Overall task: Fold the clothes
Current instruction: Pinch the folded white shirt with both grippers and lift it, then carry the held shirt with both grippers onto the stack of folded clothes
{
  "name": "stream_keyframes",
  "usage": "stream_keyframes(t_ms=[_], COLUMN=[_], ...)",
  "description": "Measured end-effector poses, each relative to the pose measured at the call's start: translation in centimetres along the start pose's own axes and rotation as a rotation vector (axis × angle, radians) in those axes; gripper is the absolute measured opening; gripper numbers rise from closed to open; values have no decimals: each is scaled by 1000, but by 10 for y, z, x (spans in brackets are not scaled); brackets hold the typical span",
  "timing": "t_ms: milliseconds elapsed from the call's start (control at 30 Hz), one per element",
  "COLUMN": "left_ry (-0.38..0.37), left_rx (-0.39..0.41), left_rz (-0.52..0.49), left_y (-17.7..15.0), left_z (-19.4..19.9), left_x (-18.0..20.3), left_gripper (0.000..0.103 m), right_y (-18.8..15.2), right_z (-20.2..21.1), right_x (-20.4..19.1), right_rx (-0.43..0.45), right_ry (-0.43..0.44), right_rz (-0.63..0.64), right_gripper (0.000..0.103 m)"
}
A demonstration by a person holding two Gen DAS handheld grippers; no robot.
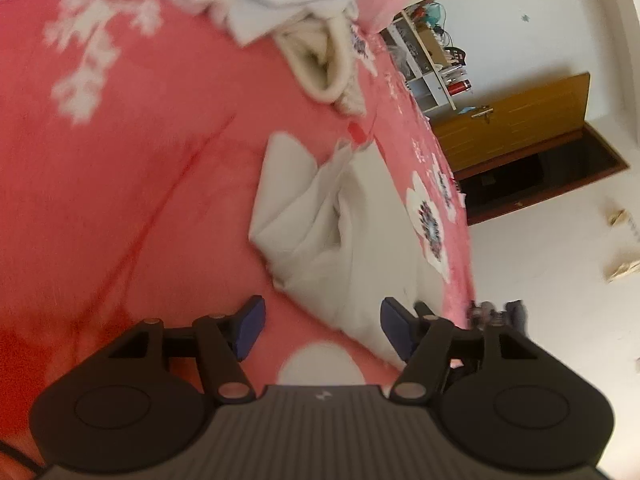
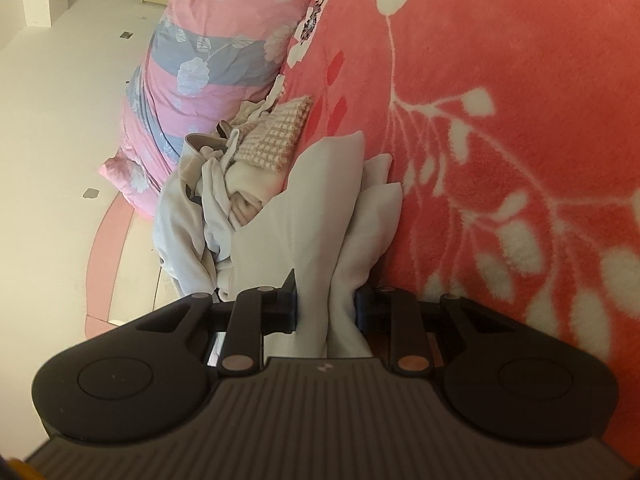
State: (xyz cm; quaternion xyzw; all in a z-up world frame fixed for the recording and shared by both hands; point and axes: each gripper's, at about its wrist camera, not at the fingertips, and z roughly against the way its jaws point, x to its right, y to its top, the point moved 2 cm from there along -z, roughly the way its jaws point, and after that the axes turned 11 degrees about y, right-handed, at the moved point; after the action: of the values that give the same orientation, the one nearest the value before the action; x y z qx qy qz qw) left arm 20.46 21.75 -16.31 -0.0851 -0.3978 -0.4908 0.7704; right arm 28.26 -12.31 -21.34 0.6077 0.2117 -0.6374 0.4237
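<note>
Fuzzy fleece blanket (image 2: 520, 140); soft matt cloth garment (image 2: 316, 240).

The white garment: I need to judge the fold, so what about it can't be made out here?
- Left wrist view: white garment is motion-blurred; its near end is hidden behind the left tool.
- Right wrist view: right tool and its body cover the clamped part; the garment's type and full outline are unreadable.

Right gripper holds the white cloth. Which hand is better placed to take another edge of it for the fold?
Left, probably. The left gripper is open and empty, with the white cloth lying just ahead on the blanket. The right gripper is shut on the cloth, so it is not free.
</note>
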Motion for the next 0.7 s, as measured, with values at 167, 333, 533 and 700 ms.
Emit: stream_keyframes(t_ms=[167, 333, 533, 700], left_ry=[-5, -30, -62, -31], left_rx=[25, 2, 34, 62], left_rz=[5, -6, 3, -29], left_y=[16, 39, 50, 49], left_z=[-21, -37, -51, -62], left_x=[5, 13, 19, 26], left_gripper=[70, 72, 69, 17], right_y=[-1, 0, -1, -1], right_z=[0, 0, -1, 0], right_x=[-1, -1, -1, -4], right_rx=[2, 1, 3, 13], right_ry=[0, 2, 9, 28], right_rz=[1, -1, 3, 39], right_gripper=[22, 22, 22, 22])
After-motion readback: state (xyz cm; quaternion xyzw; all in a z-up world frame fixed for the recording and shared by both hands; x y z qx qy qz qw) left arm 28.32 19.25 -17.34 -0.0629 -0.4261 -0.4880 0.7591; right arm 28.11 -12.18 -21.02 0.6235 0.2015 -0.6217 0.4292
